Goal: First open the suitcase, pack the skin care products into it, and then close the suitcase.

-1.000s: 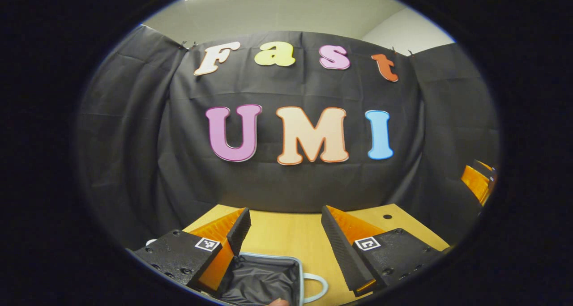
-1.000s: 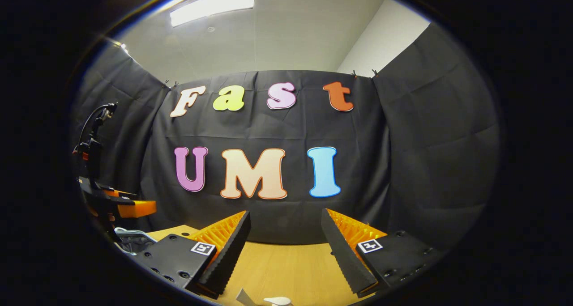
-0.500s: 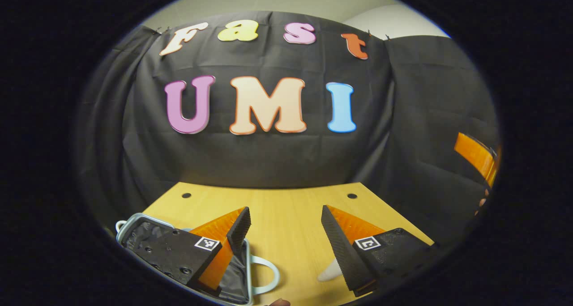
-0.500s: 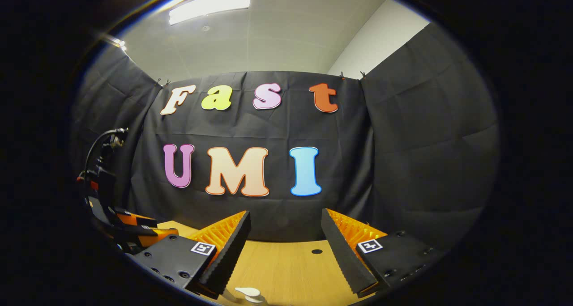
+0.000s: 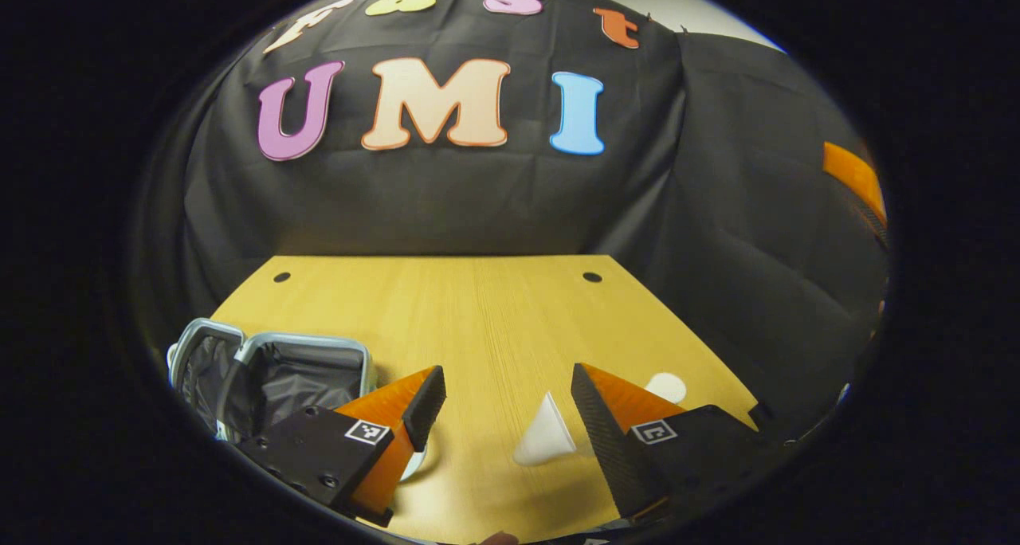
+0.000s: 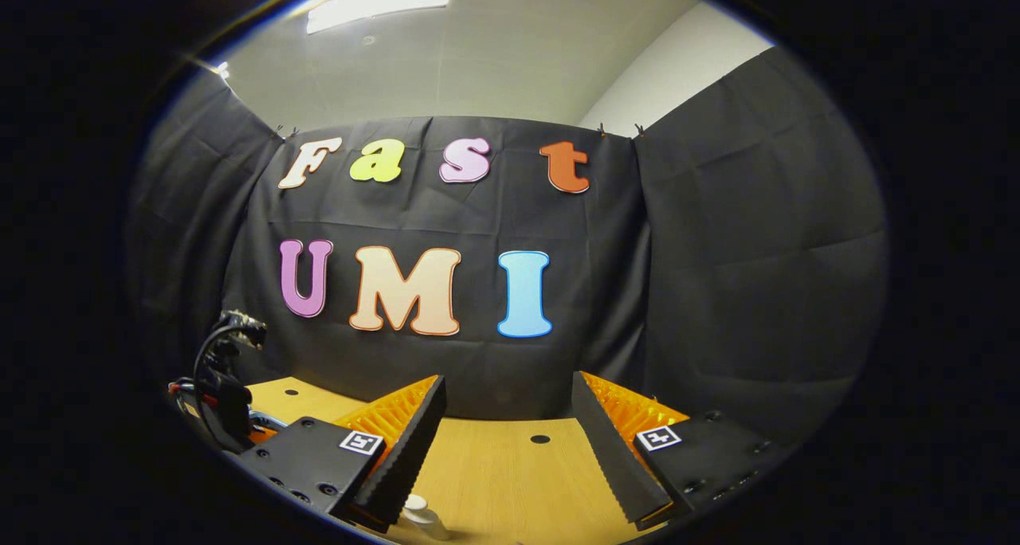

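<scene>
In the left gripper view a small pale blue suitcase [image 5: 271,366] lies open on the wooden table [image 5: 478,314] at the lower left, showing its dark lining. My left gripper [image 5: 508,386] hangs open above the table, just right of the suitcase. A white cone-shaped tube [image 5: 545,433] lies between its fingers' line, and a small white round product [image 5: 666,386] rests to the right. In the right gripper view my right gripper [image 6: 508,394] is open over the table, with a small white bottle [image 6: 420,515] at the bottom edge. The left gripper [image 6: 219,394] and its cable appear at the far left there.
Black cloth walls close off the table at the back and right. Two round holes [image 5: 591,276] mark the table's far edge. Bare wood lies between the suitcase and the white products. Part of the right gripper [image 5: 854,178] shows at the right edge of the left gripper view.
My left gripper has tilted down and shifted right, so the suitcase slid to the left and the white tube and round product came into view. The right gripper turned slightly left.
</scene>
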`<state>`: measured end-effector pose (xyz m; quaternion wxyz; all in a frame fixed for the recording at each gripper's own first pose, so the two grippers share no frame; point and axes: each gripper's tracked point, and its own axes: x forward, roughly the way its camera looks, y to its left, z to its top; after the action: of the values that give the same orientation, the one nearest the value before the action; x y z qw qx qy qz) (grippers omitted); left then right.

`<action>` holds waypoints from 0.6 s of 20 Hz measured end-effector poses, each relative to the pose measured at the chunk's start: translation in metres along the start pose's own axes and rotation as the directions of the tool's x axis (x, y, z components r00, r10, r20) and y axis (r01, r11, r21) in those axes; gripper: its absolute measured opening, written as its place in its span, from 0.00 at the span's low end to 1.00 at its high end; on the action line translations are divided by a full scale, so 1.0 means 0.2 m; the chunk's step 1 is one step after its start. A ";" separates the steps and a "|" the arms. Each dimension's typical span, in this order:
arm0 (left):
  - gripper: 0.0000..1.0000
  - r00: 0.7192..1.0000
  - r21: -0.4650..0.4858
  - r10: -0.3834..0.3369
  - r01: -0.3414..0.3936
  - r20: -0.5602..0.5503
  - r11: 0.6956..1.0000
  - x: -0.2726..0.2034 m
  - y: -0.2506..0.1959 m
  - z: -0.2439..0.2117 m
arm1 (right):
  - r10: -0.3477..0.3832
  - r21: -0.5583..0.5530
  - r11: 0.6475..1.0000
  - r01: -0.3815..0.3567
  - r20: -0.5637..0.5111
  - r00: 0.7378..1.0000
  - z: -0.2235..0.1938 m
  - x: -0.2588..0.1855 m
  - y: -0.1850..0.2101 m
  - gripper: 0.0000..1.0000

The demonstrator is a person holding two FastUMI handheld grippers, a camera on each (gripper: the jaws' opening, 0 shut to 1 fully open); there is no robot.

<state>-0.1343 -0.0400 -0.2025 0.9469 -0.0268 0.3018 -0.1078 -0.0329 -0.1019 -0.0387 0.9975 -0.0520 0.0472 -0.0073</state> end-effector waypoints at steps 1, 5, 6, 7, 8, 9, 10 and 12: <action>0.94 1.000 -0.005 -0.005 0.005 -0.017 1.000 0.02 -0.02 -0.05 | -0.002 -0.004 1.000 0.002 -0.004 1.000 -0.01 -0.01 -0.01 0.99; 0.96 0.996 -0.022 -0.022 0.020 -0.088 1.000 0.07 -0.07 -0.23 | -0.009 -0.017 1.000 0.008 -0.018 1.000 -0.03 -0.02 -0.04 0.99; 0.94 0.994 -0.028 -0.030 0.028 -0.107 0.999 0.09 -0.08 -0.27 | -0.010 -0.022 1.000 0.010 -0.019 1.000 -0.04 -0.03 -0.04 0.99; 0.96 0.991 -0.033 -0.035 0.031 -0.127 0.999 0.12 -0.09 -0.32 | -0.012 -0.026 1.000 0.011 -0.020 1.000 -0.04 -0.03 -0.04 0.99; 0.94 0.989 -0.037 -0.039 0.034 -0.144 0.999 0.14 -0.10 -0.36 | -0.014 -0.032 0.999 0.013 -0.018 1.000 -0.03 -0.03 -0.05 0.99; 0.94 0.986 -0.041 -0.041 0.035 -0.163 0.999 0.16 -0.10 -0.41 | -0.015 -0.037 0.999 0.014 -0.017 1.000 -0.03 -0.03 -0.05 0.99; 0.93 0.983 -0.045 -0.045 0.038 -0.180 0.998 0.18 -0.11 -0.44 | -0.015 -0.041 0.999 0.014 -0.018 1.000 -0.03 -0.03 -0.05 0.99; 0.92 0.978 -0.052 -0.039 0.029 -0.206 0.998 0.21 -0.10 -0.51 | -0.012 -0.046 0.999 0.011 -0.022 1.000 -0.04 -0.03 -0.04 0.99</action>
<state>-0.1635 -0.0670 -0.3079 0.9075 -0.0435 0.4006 -0.1188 -0.0391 -0.1098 -0.0460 0.9954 -0.0751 0.0584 -0.0127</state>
